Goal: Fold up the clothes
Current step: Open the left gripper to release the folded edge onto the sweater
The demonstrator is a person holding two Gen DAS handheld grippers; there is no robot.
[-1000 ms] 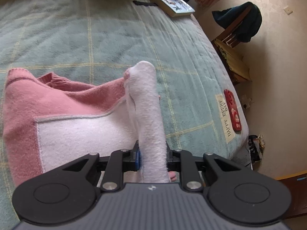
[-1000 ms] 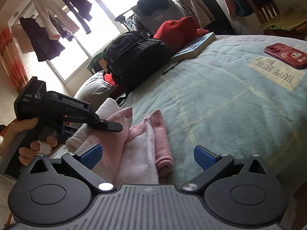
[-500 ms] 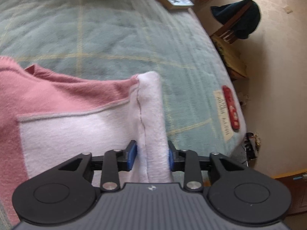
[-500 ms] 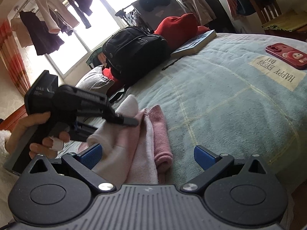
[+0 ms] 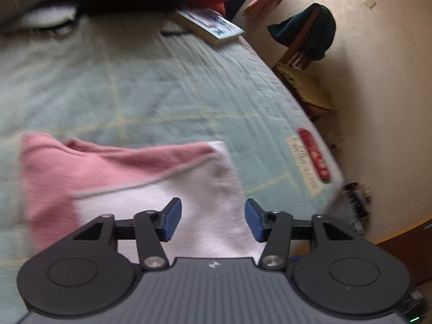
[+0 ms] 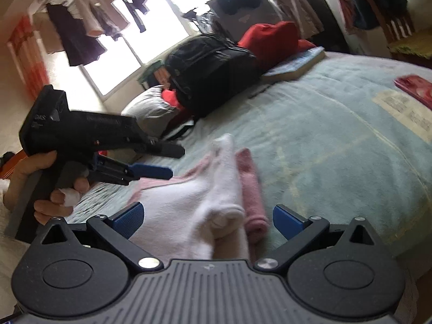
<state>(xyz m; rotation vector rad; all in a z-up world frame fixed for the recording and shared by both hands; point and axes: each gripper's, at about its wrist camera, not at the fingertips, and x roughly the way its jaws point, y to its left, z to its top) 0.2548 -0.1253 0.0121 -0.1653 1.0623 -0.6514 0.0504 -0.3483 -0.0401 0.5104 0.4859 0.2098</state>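
Opening, the left claw (image 5: 212, 220) straddles the pink-and-white garment (image 5: 151, 186) ungripped; right claw (image 6: 206, 222) gapes.

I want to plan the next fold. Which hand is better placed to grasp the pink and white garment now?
Probably the right: the right tool is open with the garment between its fingers, while the left tool is opening and clear of it.
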